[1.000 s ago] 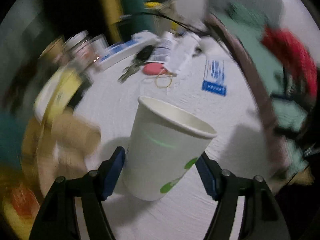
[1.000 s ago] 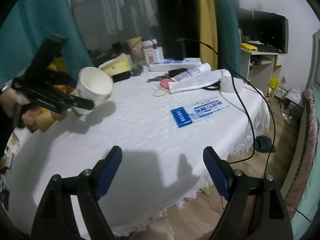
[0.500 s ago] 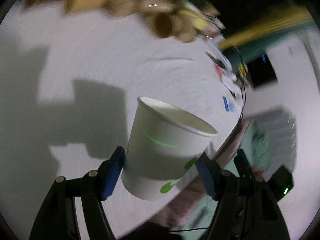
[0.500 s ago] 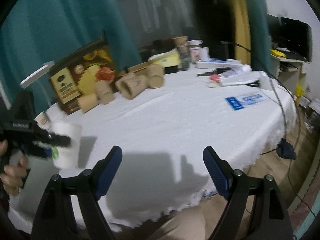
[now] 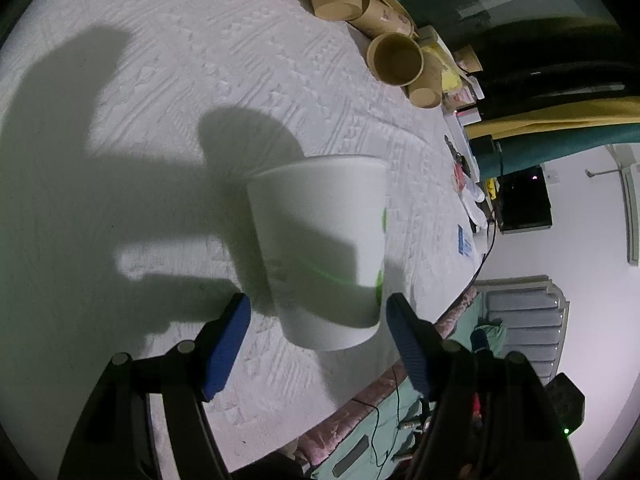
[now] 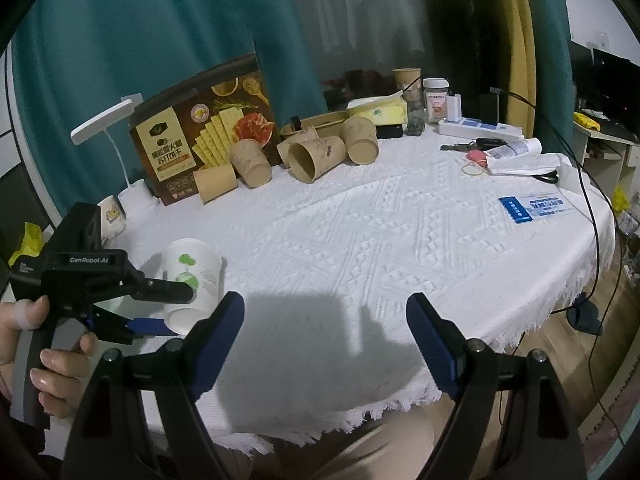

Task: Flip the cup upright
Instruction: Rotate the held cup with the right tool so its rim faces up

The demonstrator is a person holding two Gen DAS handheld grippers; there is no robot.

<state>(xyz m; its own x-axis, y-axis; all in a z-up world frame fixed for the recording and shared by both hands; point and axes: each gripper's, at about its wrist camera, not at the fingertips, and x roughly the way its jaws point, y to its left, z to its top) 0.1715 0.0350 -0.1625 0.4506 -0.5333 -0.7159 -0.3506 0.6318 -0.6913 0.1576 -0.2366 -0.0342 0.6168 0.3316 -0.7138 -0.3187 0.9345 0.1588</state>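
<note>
On the round table's white textured cloth (image 6: pixel 400 240), I hold my right gripper (image 6: pixel 325 344) wide open and empty, while my left gripper's (image 5: pixel 318 336) parted blue fingers flank, without clamping, the white green-printed paper cup (image 5: pixel 320 248).

A broad bare stretch of the surface (image 6: pixel 400 240) is left open in the middle — passage is blocked along the far edge by toppled brown cups (image 6: pixel 316 158) and a cracker box (image 6: pixel 204 136), and at the right by a blue leaflet (image 6: pixel 532 208).
</note>
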